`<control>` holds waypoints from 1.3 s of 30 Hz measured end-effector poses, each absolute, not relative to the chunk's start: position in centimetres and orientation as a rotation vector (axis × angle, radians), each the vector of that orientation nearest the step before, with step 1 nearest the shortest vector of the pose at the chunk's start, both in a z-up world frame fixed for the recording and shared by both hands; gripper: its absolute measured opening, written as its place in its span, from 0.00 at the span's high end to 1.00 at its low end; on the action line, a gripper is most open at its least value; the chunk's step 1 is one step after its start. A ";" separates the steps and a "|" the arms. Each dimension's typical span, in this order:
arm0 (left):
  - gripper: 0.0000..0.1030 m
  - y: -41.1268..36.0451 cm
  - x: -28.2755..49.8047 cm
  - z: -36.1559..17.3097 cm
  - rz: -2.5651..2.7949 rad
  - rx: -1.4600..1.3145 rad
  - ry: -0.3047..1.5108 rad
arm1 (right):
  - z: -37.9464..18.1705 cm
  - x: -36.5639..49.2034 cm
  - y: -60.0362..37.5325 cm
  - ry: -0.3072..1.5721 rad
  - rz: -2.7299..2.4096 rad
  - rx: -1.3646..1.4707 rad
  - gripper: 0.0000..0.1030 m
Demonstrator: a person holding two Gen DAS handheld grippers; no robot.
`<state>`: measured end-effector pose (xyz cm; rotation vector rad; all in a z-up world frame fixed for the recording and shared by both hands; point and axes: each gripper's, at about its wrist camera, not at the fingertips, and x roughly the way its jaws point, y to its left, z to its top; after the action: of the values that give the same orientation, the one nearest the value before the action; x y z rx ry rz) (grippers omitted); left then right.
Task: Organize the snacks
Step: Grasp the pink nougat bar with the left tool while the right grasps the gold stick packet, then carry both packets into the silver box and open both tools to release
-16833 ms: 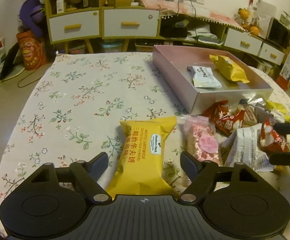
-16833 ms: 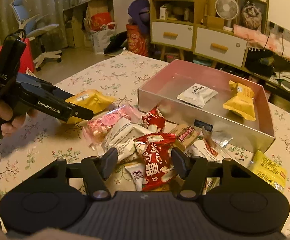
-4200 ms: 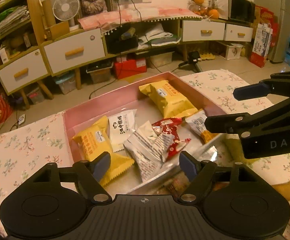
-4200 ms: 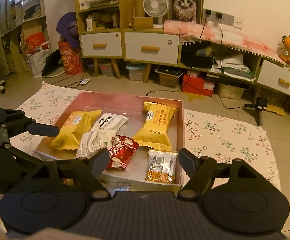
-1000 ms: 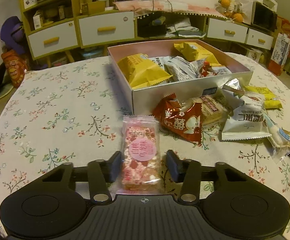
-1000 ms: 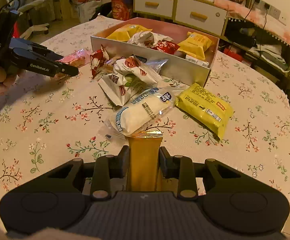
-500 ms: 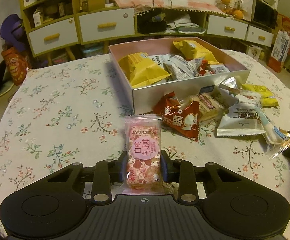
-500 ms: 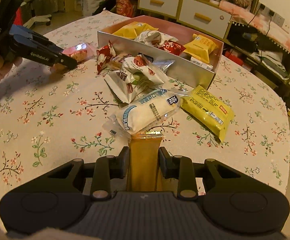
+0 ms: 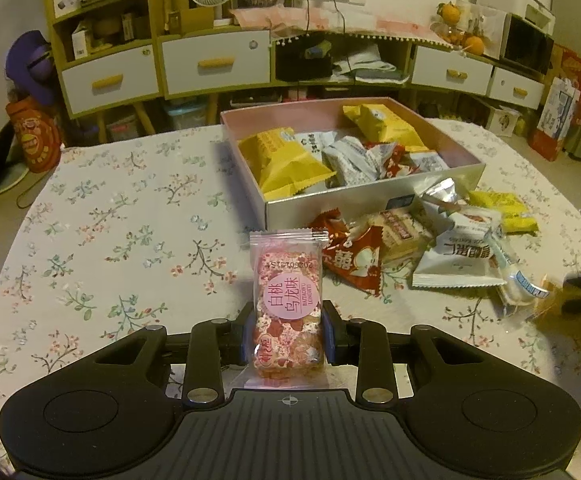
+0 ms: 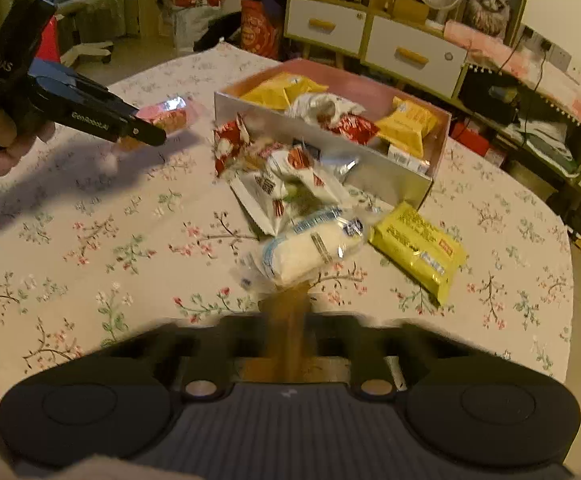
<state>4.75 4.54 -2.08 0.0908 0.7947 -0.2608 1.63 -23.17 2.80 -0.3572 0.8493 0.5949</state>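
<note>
The left gripper (image 9: 288, 334) points down at a slant over the floral tablecloth (image 9: 110, 232), its fingers clamped on the pink snack packet (image 9: 288, 300), which stands up between them, clear of the cloth. In the right wrist view a hand (image 10: 6, 136) holds that gripper from the left. The right gripper (image 10: 288, 330), blurred, also tilts down; its jaws have just been closing and now pinch a gold wrapper (image 10: 288, 320). Just beyond its fingertips lies a white packet (image 10: 310, 248), with a yellow packet (image 10: 418, 250) to the right. Farther ahead sits the pink box (image 9: 370, 196), holding yellow, white and red snacks, loose packets heaped against its near wall.
</note>
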 end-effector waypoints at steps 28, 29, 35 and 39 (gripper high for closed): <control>0.71 1.5 2.9 -2.6 -0.378 0.162 0.847 | 1.5 0.3 -21.1 0.992 0.715 -0.405 0.73; 0.71 1.6 2.9 -2.5 -0.379 0.160 0.845 | 1.7 0.3 -21.0 0.987 0.722 -0.403 0.73; 0.71 1.6 3.0 -1.7 -0.380 0.145 0.823 | 2.8 0.1 -20.0 0.934 0.745 -0.402 0.73; 0.71 1.7 3.2 -1.0 -0.374 0.127 0.806 | 3.8 0.3 -19.3 0.889 0.746 -0.401 0.73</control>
<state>3.22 1.67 -1.02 0.1267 0.8058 -0.3744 0.25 -19.31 3.78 -0.4012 0.8890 0.7463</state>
